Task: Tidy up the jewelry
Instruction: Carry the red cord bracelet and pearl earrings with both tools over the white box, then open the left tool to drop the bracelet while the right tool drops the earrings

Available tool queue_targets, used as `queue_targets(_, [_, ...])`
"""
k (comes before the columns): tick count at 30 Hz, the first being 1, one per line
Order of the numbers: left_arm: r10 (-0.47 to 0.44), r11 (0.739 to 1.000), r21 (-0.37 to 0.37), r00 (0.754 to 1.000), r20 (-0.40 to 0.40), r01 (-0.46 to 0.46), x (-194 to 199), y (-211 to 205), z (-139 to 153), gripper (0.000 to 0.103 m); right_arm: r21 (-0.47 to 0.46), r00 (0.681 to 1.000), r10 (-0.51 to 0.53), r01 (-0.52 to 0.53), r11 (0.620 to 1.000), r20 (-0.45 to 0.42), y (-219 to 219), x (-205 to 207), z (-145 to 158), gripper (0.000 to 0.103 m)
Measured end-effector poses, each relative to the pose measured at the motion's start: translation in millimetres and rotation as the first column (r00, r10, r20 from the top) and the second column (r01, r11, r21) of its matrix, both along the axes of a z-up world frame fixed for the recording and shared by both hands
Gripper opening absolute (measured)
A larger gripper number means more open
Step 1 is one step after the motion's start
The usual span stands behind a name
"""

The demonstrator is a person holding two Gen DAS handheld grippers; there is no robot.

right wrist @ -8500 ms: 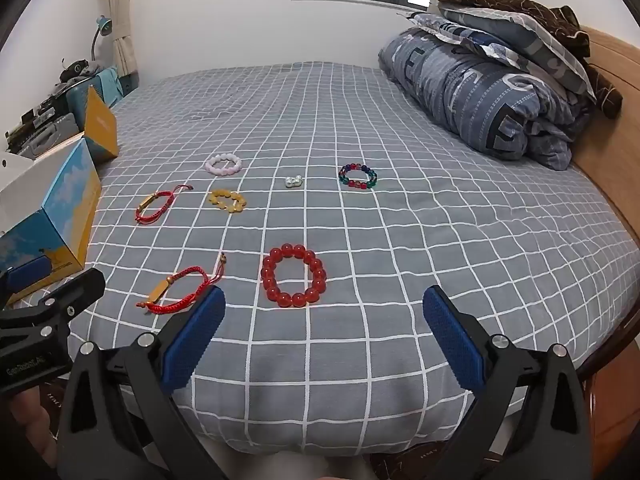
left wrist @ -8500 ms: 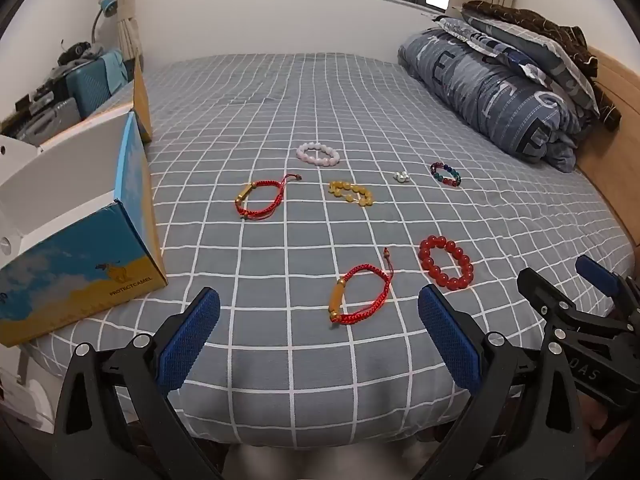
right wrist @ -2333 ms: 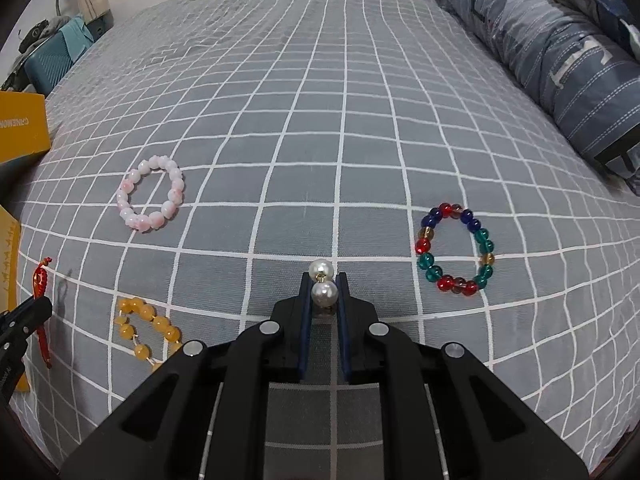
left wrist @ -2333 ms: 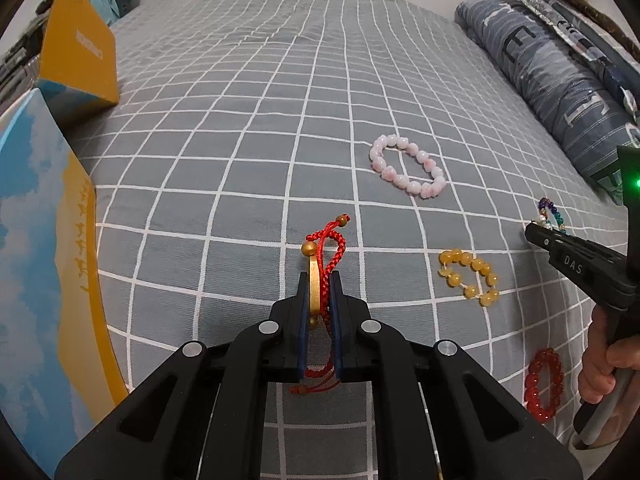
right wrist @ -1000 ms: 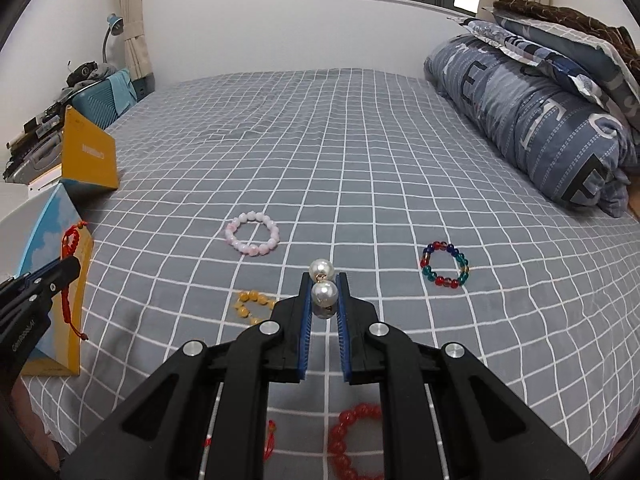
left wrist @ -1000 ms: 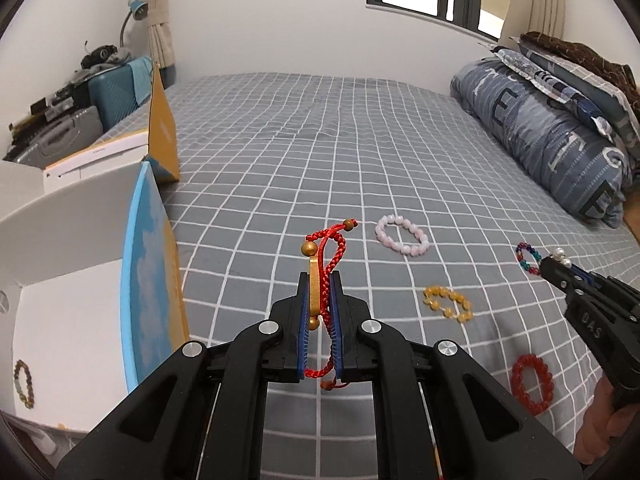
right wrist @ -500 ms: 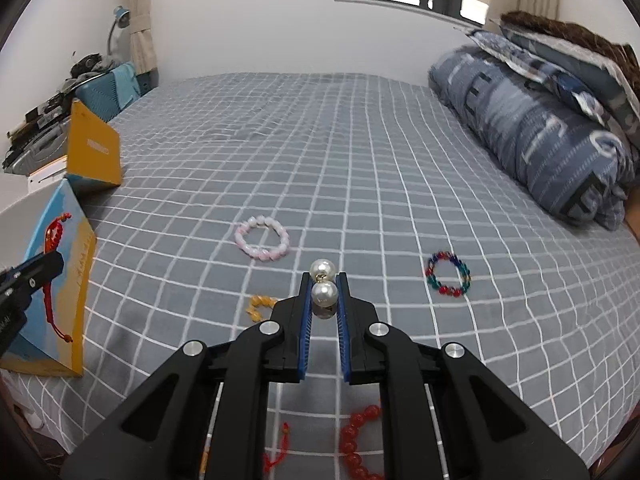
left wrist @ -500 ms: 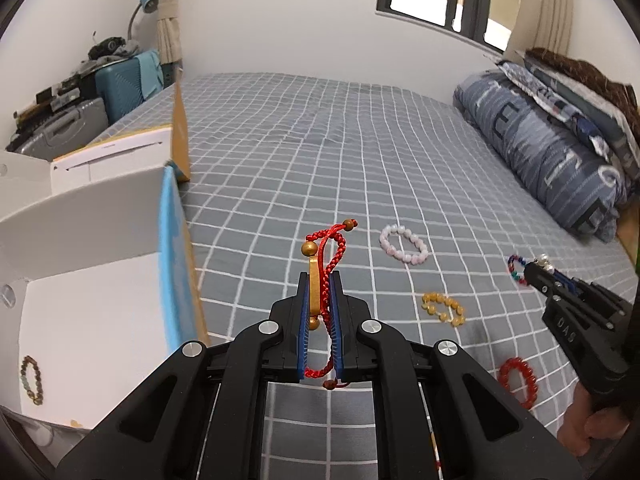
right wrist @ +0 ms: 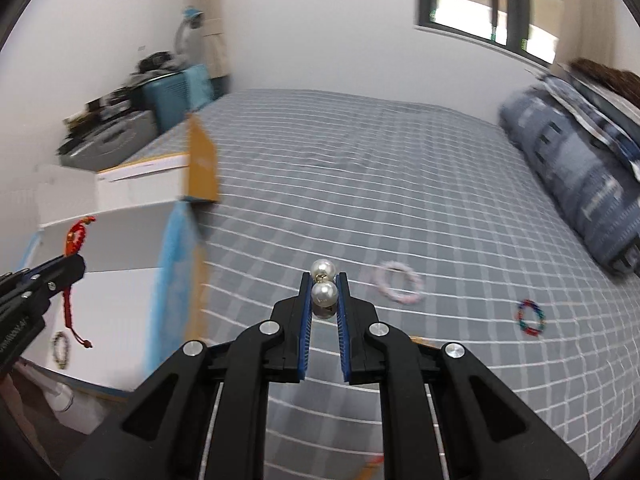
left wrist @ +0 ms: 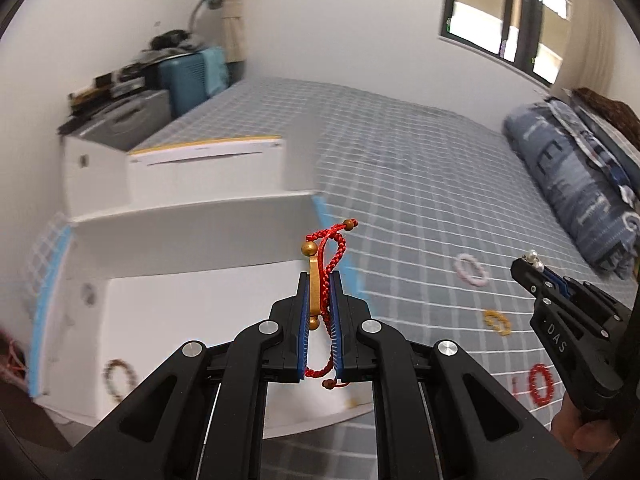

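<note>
Red cord bracelet (left wrist: pixel 325 258) with a gold tube sits clamped between the blue pads of the left gripper (left wrist: pixel 320 280), jaws nearly together. Its long axis runs along the fingers: the gold bead and knotted loop stick out past the tips, and the tail ends dangle below the pads. It hangs in the air over the open white box (left wrist: pixel 192 304), which stands at the bed's left edge; a dark beaded bracelet (left wrist: pixel 116 374) lies on the box floor.

Pearl earrings (right wrist: pixel 323 285), two white balls one above the other, are pinched in the right gripper (right wrist: pixel 323 280), jaws a little wider than the left's. One pearl sits between the pads, the other rides just above the tips. This gripper is held above the grey checked bed (right wrist: pixel 400 208), to the right of the box, angled down. A hand (left wrist: pixel 576 432) grips its handle.

On the bed lie a pink bracelet (right wrist: pixel 398 283), a multicoloured one (right wrist: pixel 531 317), a yellow one (left wrist: pixel 496 320) and a red one (left wrist: pixel 541 383), all apart.
</note>
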State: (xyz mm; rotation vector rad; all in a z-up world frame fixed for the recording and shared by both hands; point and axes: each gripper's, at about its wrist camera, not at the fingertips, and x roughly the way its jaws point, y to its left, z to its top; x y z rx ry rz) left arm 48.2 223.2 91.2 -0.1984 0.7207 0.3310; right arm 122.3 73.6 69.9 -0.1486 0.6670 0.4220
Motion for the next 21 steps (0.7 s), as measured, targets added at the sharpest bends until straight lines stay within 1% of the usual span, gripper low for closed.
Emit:
queue_targets(4, [0.070,0.997,0.011,0.997,-0.026,-0.070,-21.1,43.9,2.8,0.009,-0.003,0.995,0.094,-0.094,0.996,-0.033,57.0,-12.4,-1.4,0.011])
queue_targets(5, [0.096,0.995,0.012,0.994,-0.043,-0.095,-26.8,59.2,1.5,0.008,-0.004,0.993,0.112,-0.113,0.994,-0.045,68.6,-13.7,-3.0,0.011])
queue_targets(7, [0.124,0.992,0.010,0.990,-0.066,-0.124,-32.4,76.6,-1.6,0.009,-0.015,0.986,0.150,-0.152,0.988,-0.075,98.9,-18.1,-7.8,0.011])
queue_targets(8, [0.144,0.990,0.007,0.986,-0.089,-0.144,-34.8,87.7,-5.4,0.009,-0.030,0.980,0.175,-0.178,0.984,-0.091,116.3,-20.2,-11.8,0.011])
queue_targets(11, [0.174,0.984,-0.018,0.973,-0.149,-0.179,-38.7,112.3,-19.2,0.009,-0.059,0.969,0.211,-0.220,0.974,-0.131,148.5,-22.0,-21.0,0.011])
queue_targets(12, [0.181,0.982,-0.029,0.968,-0.173,-0.189,-39.7,120.9,-24.9,0.009,-0.068,0.961,0.225,-0.238,0.969,-0.160,162.8,-21.8,-26.6,0.011])
queue_targets(15, [0.195,0.975,-0.056,0.955,-0.224,-0.213,-42.1,137.6,-38.6,0.009,-0.105,0.943,0.239,-0.268,0.958,-0.231,191.8,-19.4,-42.2,0.011])
queue_targets(17, [0.195,0.973,-0.067,0.945,-0.262,-0.220,-40.5,146.8,-49.4,0.009,-0.123,0.932,0.238,-0.279,0.952,-0.272,203.2,-17.1,-53.1,0.011])
queue_targets(20, [0.187,0.968,-0.098,0.925,-0.331,-0.231,-33.3,160.4,-67.0,0.009,-0.178,0.906,0.208,-0.288,0.941,-0.368,221.6,-10.8,-74.3,0.011])
queue_targets(21, [0.187,0.966,-0.106,0.917,-0.353,-0.238,-31.7,164.7,-72.2,0.009,-0.188,0.901,0.199,-0.288,0.939,-0.386,223.7,-8.8,-78.6,0.011])
